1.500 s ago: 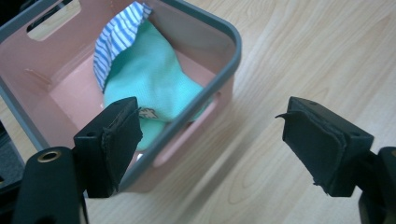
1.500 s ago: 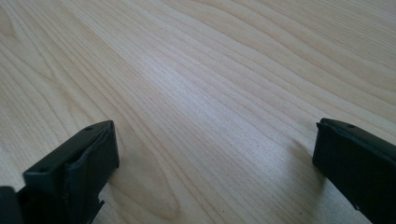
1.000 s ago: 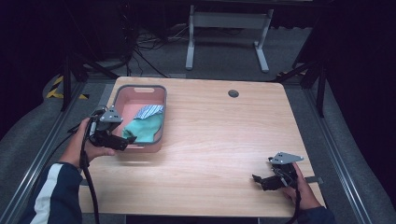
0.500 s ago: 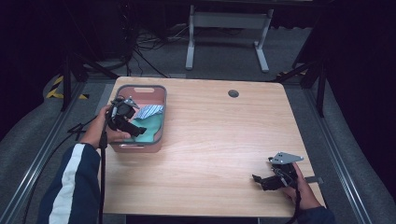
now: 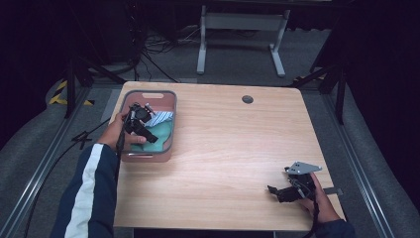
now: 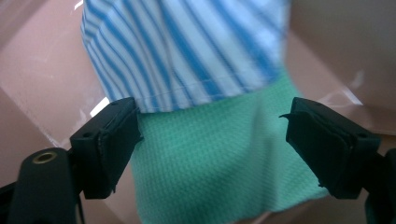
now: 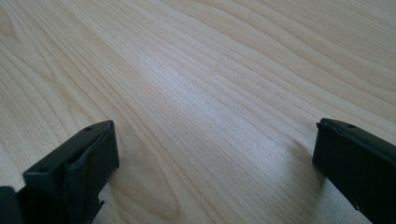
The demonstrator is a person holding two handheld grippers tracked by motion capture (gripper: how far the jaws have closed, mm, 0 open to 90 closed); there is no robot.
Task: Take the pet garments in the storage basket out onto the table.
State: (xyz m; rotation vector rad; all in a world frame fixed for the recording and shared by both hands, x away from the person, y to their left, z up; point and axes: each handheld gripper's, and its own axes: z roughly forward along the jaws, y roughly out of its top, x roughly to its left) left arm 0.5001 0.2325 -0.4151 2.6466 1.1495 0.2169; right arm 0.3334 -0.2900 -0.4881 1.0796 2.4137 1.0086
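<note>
Where folded, green cloth (image 5: 159, 135) in pink basin (image 5: 171, 101)

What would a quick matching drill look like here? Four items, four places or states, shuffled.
Items:
1. green cloth
2. striped cloth
3. left hand-held gripper
4. right hand-held gripper

Places or states:
A. open above bare wooden table
B. lies partly on top of the other cloth
C. open, down in the pink bin
D. lowest layer in the bin, waffle weave

Pairs: 1-D, 2-B, 3-C, 4-A
</note>
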